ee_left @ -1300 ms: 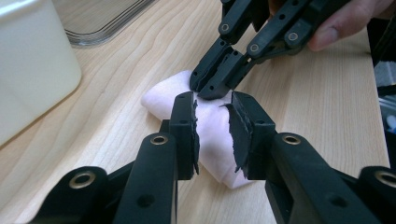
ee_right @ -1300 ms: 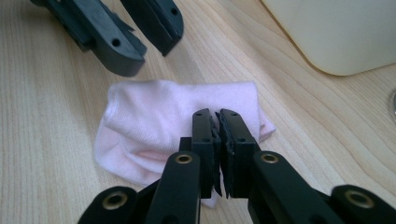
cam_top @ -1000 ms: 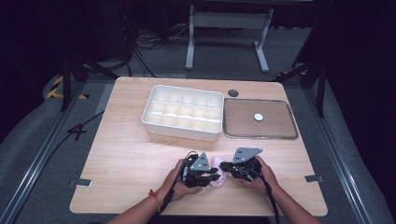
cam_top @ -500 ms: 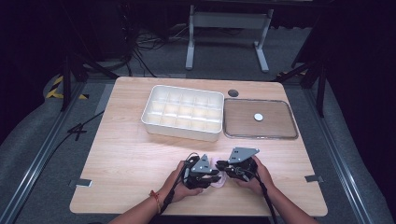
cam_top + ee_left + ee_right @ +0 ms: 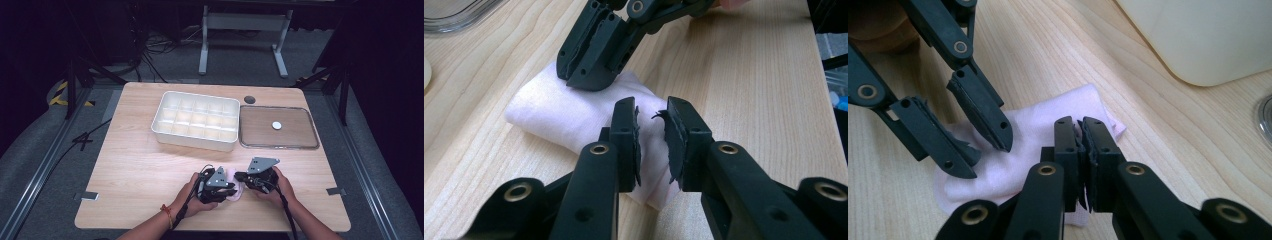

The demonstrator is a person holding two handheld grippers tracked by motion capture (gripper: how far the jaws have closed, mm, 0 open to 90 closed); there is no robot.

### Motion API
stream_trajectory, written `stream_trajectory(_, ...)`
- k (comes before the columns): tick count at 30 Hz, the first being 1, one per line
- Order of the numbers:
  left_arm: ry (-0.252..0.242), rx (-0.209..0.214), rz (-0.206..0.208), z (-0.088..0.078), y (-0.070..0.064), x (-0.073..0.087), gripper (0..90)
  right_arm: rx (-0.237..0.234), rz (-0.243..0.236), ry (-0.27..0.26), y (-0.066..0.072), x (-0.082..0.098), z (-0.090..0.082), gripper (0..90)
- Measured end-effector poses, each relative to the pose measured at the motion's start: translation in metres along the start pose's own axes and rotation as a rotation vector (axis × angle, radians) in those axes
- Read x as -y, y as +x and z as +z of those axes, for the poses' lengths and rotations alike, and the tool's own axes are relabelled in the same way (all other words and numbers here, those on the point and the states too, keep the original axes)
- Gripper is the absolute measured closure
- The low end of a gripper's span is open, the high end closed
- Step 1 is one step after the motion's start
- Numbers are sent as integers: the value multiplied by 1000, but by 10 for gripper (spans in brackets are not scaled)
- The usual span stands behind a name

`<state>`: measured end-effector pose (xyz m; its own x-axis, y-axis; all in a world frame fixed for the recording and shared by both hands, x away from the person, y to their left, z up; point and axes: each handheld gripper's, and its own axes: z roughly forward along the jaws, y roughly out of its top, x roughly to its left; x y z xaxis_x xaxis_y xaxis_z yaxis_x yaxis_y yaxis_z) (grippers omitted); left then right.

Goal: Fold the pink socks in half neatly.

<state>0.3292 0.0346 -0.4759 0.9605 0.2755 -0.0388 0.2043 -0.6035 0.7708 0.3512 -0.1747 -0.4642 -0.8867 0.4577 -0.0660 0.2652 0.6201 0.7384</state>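
Note:
A small folded pale pink cloth (image 5: 233, 186) lies on the wooden table (image 5: 140, 170) near its front edge, between my two grippers. My left gripper (image 5: 229, 190) comes at it from the left. In the left gripper view (image 5: 651, 105) the jaws stand a narrow gap apart, pinching a fold of the cloth (image 5: 549, 115). My right gripper (image 5: 241, 178) meets it from the right. Its jaws have just been closing. In the right gripper view (image 5: 1078, 122) the pads almost touch, nipping the edge of the cloth (image 5: 1030, 125). The right gripper (image 5: 589, 82) presses into the cloth's far side.
A white compartment box (image 5: 195, 120) stands at the middle back. To its right is a clear-rimmed tray (image 5: 280, 147) holding a small white disc (image 5: 276, 125). A dark round spot (image 5: 249, 99) sits behind the tray. The person's hands wrap both grippers.

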Motion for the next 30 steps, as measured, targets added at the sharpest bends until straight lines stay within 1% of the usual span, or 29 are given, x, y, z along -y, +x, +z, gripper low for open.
stream_trajectory(3,-5,5,-5,0,0,0,751,14,-1,6,-1,-1,0,877)
stream_trajectory(6,4,-4,3,0,0,0,758,17,4,7,-2,-1,-1,886)
stream_trajectory(9,11,-5,3,1,-1,-1,773,19,2,12,-1,-1,0,891)
stream_trajectory(11,13,-4,12,1,-1,-1,778,16,4,12,-1,-1,1,890)
stream_trajectory(12,11,-1,10,1,0,-1,778,13,2,11,-2,-1,0,886)
stream_trajectory(14,11,2,9,1,0,-1,779,5,20,6,-4,-1,-1,873)
stream_trajectory(16,12,3,9,1,1,-1,778,11,34,-2,-5,-3,-4,836)
stream_trajectory(18,9,5,4,1,0,0,779,30,80,-21,-6,-7,-8,766)
stream_trajectory(19,6,5,-1,1,0,0,779,42,86,-26,-5,-9,-10,759)
stream_trajectory(20,4,5,-2,2,0,0,779,53,74,-40,-5,-12,-13,741)
stream_trajectory(22,2,6,-4,2,0,0,779,65,73,-58,-3,-14,-15,680)
stream_trajectory(23,6,8,1,1,0,0,778,65,76,-54,-3,-14,-14,648)
stream_trajectory(25,4,12,-1,2,0,0,778,62,87,-41,-3,-14,-10,573)
stream_trajectory(27,-2,16,-10,2,-1,0,778,43,118,-45,-4,-13,-8,519)
stream_trajectory(28,-2,16,-10,2,-1,0,778,43,118,-45,-4,-13,-8,519)
stream_trajectory(30,4,18,-6,2,-1,0,778,33,110,-38,-5,-11,-2,550)
